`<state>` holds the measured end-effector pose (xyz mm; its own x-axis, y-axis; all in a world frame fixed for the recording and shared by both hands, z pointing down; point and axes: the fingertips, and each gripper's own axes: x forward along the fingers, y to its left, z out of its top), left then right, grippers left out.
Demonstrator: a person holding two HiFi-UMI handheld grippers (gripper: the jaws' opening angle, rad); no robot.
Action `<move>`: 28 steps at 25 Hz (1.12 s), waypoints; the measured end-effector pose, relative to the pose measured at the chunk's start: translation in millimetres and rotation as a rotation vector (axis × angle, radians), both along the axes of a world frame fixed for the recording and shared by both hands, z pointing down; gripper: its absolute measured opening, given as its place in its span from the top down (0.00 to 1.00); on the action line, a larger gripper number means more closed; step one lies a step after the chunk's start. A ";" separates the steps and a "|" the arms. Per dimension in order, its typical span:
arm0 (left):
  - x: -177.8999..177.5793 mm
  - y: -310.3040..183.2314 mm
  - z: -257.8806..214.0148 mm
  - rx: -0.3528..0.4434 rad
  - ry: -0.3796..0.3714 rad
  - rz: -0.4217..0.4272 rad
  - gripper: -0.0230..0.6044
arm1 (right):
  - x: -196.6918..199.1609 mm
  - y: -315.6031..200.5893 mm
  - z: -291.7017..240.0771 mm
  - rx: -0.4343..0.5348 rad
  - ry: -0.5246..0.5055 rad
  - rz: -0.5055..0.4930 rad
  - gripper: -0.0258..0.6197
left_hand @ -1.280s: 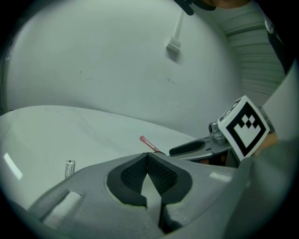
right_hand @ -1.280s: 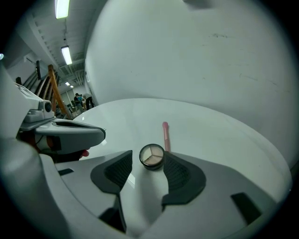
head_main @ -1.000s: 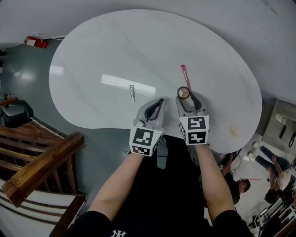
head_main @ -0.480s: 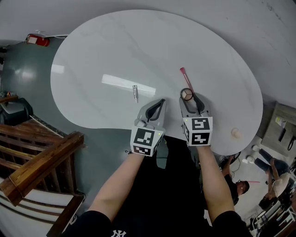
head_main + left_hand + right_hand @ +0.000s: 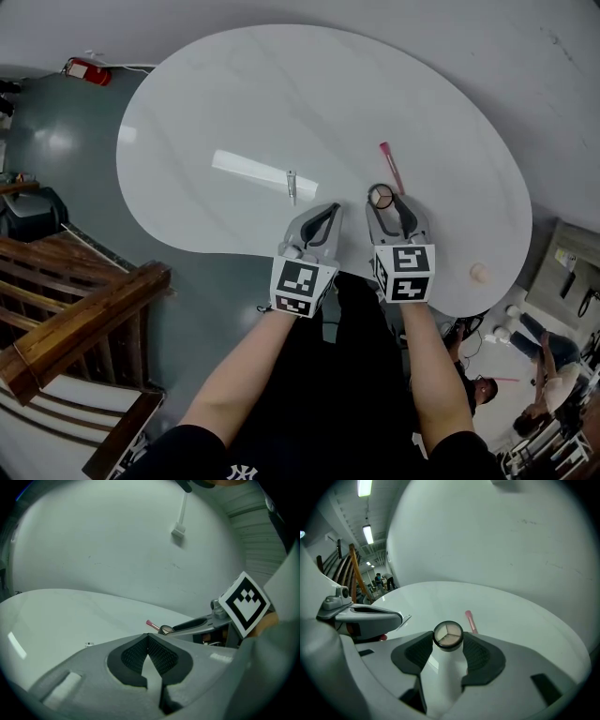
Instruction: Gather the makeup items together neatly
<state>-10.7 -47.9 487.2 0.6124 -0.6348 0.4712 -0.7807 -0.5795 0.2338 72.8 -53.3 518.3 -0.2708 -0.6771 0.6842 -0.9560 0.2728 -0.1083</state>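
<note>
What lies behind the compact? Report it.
A pink stick lies on the table just beyond the compact; the right tool covers its near end.

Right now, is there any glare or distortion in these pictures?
Head view: a bright rectangular glare strip on the white table, whose edges bow. Left gripper view: strong fisheye, dark corners, fingers loom large. Right gripper view: same dark corners, the eyeshadow compact looks sharp.

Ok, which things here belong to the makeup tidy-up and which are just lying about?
Job: compact, gripped in right claw; pink stick; small silver item; round beige item, probably a puff.
Lying about: wooden railing; red object.
</note>
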 end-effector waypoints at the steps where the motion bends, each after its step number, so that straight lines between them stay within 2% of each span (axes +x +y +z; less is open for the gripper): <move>1: -2.3 0.2 -1.4 0.001 0.000 -0.004 0.95 | -2.5 -0.1 -2.3 0.003 -0.002 -0.003 0.64; 8: -16.8 1.2 -5.9 0.007 -0.003 -0.040 0.95 | -23.0 -2.0 -13.0 0.021 -0.021 -0.041 0.63; 15: -40.9 1.8 -7.4 0.011 -0.011 -0.081 0.95 | -60.5 -2.1 -14.7 0.031 -0.040 -0.107 0.64; 28: -75.4 -3.6 1.3 0.003 -0.019 -0.126 0.95 | -111.6 -11.5 1.5 0.023 -0.047 -0.194 0.63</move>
<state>-86.1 -51.5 488.5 0.5182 -0.7079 0.4801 -0.8519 -0.4770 0.2162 -38.8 -64.8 519.7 -0.4292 -0.6246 0.6524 -0.8792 0.4544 -0.1433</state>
